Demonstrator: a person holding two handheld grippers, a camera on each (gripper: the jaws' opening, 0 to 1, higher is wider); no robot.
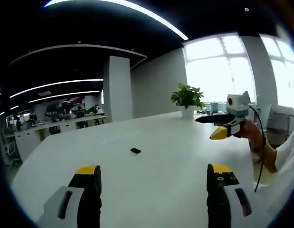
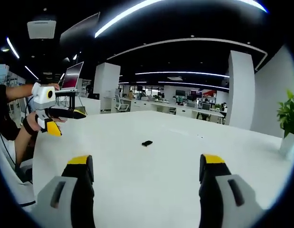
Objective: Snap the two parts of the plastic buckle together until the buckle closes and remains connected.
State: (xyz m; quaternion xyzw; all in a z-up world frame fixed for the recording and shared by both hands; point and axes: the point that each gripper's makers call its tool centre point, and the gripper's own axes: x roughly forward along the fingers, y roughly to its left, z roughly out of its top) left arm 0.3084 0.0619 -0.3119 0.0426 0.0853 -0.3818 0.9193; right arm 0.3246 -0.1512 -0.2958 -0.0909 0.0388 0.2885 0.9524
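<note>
Two grippers: the left gripper and the right gripper, each held in one of the person's hands above a wide white table.
Left gripper state: its two black, yellow-tipped jaws stand wide apart with nothing between them. It also appears in the right gripper view, held up at the far left of the table.
Right gripper state: jaws likewise spread wide and empty. It appears in the left gripper view at the right, raised over the table edge.
One buckle item: a single small dark object, taken to be the plastic buckle, lies flat on the table out ahead of both grippers, well apart from either; it shows in the right gripper view too. It is too small to tell whether it is one part, two parts lying together, or already joined.
Count of other things: one potted plant at the far table edge; one laptop open on a stand beyond the table.
Step in hand: judged as the very start, with neither part picked up yet.
Next move calls for: bringing both grippers down to the buckle, each closing on one part, then lining the prongs up with the socket before pressing. The piece is small, so a careful, well-centred pinch seems needed.
</note>
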